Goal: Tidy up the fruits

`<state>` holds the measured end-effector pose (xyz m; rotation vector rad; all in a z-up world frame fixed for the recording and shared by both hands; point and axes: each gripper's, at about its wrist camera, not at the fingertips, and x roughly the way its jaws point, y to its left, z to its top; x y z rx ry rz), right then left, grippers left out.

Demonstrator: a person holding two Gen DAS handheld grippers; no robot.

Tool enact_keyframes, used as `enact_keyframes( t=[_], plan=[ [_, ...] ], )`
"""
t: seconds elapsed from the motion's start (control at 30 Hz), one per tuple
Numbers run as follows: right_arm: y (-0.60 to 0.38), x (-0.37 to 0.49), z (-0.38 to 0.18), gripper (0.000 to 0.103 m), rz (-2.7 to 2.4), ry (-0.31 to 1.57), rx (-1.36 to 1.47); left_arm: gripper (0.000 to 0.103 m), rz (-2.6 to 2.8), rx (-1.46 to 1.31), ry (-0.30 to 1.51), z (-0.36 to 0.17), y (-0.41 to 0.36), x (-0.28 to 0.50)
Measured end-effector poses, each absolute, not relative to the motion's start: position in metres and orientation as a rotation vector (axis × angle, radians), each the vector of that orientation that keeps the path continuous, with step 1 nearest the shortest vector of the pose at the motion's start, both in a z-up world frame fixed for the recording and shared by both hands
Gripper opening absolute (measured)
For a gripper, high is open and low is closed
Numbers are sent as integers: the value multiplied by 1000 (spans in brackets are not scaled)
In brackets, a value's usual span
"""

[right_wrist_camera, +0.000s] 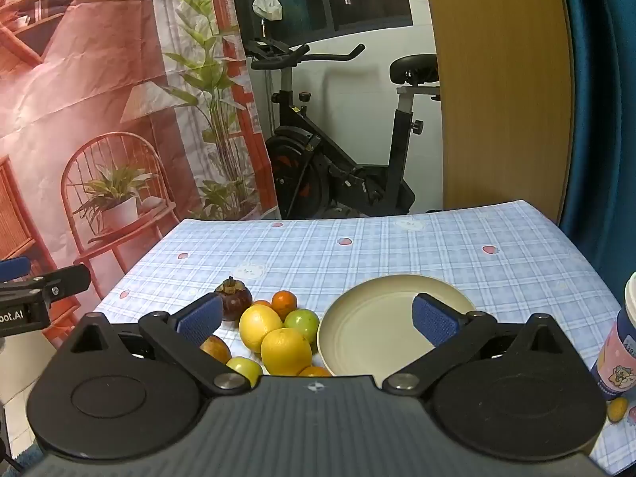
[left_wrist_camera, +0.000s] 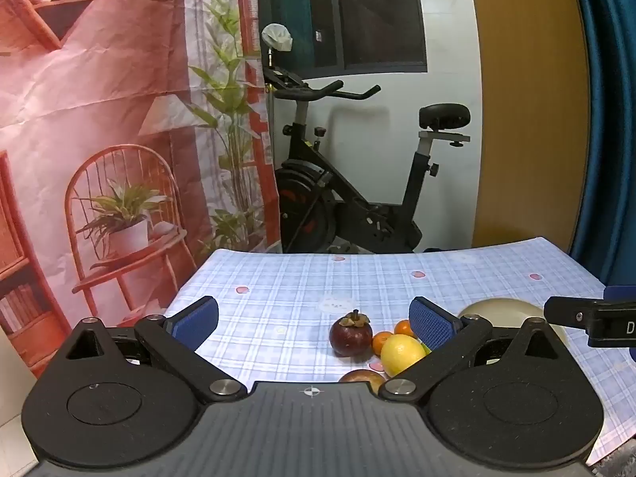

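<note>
- worktop [right_wrist_camera: 437,246], blue plaid cloth: everything sits in the near half, far half bare.
- plate [right_wrist_camera: 369,330], beige, just right of the fruit pile. Holds nothing; no fruit on it yet, so the sort looks unstarted.
- cup [right_wrist_camera: 622,342] at the near right edge, well clear of the plate. Contents not visible.
- left gripper [left_wrist_camera: 314,322]: fingers spread wide, grasping nothing, hovering near the left side of the pile.
- right gripper [right_wrist_camera: 318,318]: fingers released, nothing between them, straddling the pile-to-plate gap.
- fruit cluster left of the plate, touching each other: orange [right_wrist_camera: 286,351] nearest the rim, lemon [right_wrist_camera: 259,326] beside it, green fruit [right_wrist_camera: 302,324] behind, mangosteen [right_wrist_camera: 233,298] farthest left, small tangerine [right_wrist_camera: 284,302] far side.
- Suggested first pick: the orange with the right gripper. Shortest hop to the plate. Come in from above, fingers either side, clear of the lemon so neighbours don't roll.
- Risk: round fruit, packed tight; a nudge could scatter them toward the near edge.
</note>
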<state>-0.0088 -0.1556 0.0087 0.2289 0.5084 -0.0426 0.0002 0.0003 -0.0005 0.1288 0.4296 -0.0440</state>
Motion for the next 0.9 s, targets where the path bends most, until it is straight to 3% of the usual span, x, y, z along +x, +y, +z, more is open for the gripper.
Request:
enact_keyframes(
  t=[0.9],
  plan=[
    [-155, -10, 12, 103, -47, 479, 225, 103, -33, 128, 421, 0, 1, -2]
  ],
)
